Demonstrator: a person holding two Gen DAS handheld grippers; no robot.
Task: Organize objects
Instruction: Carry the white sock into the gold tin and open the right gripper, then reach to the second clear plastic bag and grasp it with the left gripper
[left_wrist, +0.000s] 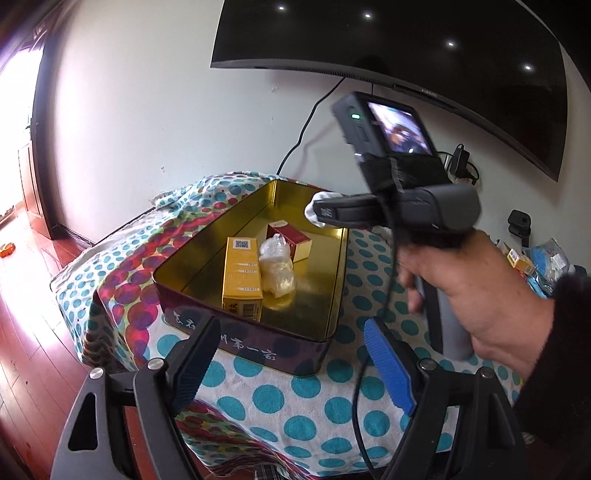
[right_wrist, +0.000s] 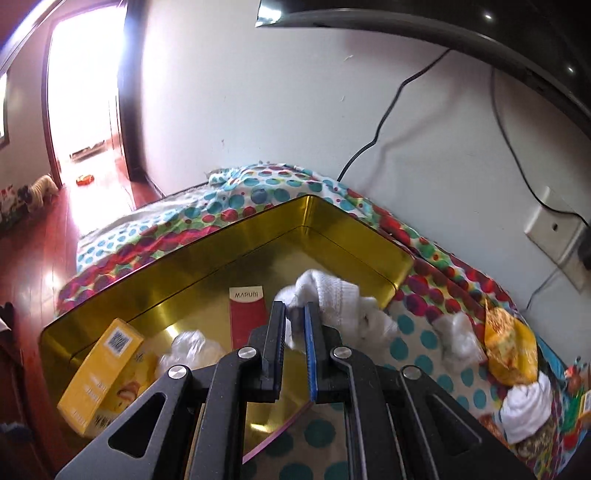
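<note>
A gold-lined tin box (left_wrist: 334, 291) (right_wrist: 354, 229) sits on a polka-dot cloth. Inside lie a yellow carton (left_wrist: 242, 277) (right_wrist: 99, 373), a red-and-gold carton (left_wrist: 291, 240) (right_wrist: 247, 314) and a clear plastic bag (left_wrist: 277, 269) (right_wrist: 188, 349). My right gripper (right_wrist: 295, 310) is shut on a white sock (right_wrist: 332, 295) and holds it over the tin's right side; it shows in the left wrist view (left_wrist: 323, 212) with the sock (left_wrist: 319, 199) at its tip. My left gripper (left_wrist: 291, 365) is open and empty, in front of the tin.
More items lie on the cloth right of the tin: a white plastic bundle (right_wrist: 458, 336), a yellow bag (right_wrist: 509, 350), a rolled white sock (right_wrist: 524, 410). A television (left_wrist: 406, 48) hangs on the wall behind. Red wood floor (left_wrist: 22, 332) lies left.
</note>
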